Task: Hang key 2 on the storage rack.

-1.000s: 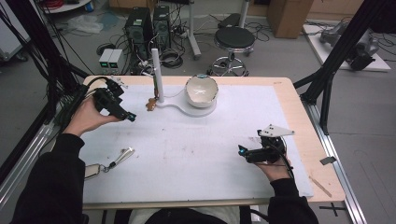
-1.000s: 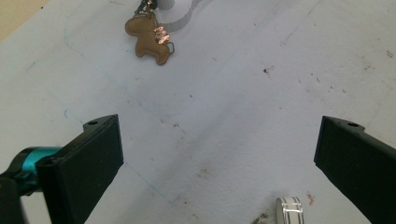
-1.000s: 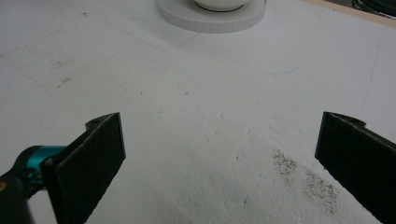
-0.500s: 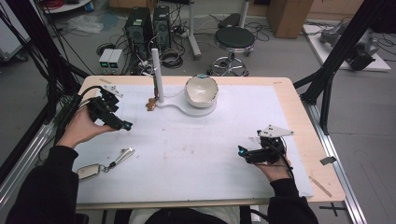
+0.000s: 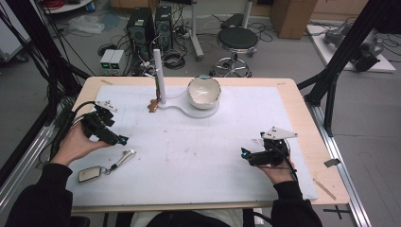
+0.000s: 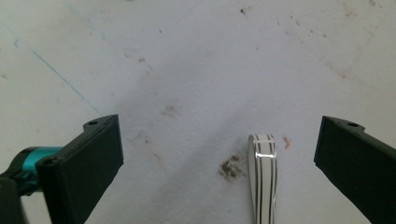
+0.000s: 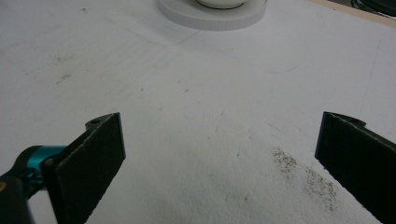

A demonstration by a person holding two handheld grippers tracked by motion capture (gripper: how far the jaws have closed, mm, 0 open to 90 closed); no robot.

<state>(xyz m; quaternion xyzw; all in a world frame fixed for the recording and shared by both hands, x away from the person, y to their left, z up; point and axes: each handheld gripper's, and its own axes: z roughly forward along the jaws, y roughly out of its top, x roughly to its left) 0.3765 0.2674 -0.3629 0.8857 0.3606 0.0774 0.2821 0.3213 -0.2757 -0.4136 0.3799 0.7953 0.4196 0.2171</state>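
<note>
Two grippers are working over a white table [image 5: 198, 156]. At left, the left gripper [image 5: 122, 140] is hovering just above a metal clip [image 5: 124, 157] on a key fob [image 5: 89, 174], fingers [image 6: 88, 163] spread wide and holding nothing. Farther right, the right gripper [image 5: 245, 154] is resting low, its fingers [image 7: 93, 158] also gaping, empty.

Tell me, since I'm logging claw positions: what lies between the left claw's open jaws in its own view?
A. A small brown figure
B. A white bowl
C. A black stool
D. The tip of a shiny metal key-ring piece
D: in the left gripper view the left claw stands open over the white mat, with the striped tip of the metal key-ring piece between its jaws.
</note>
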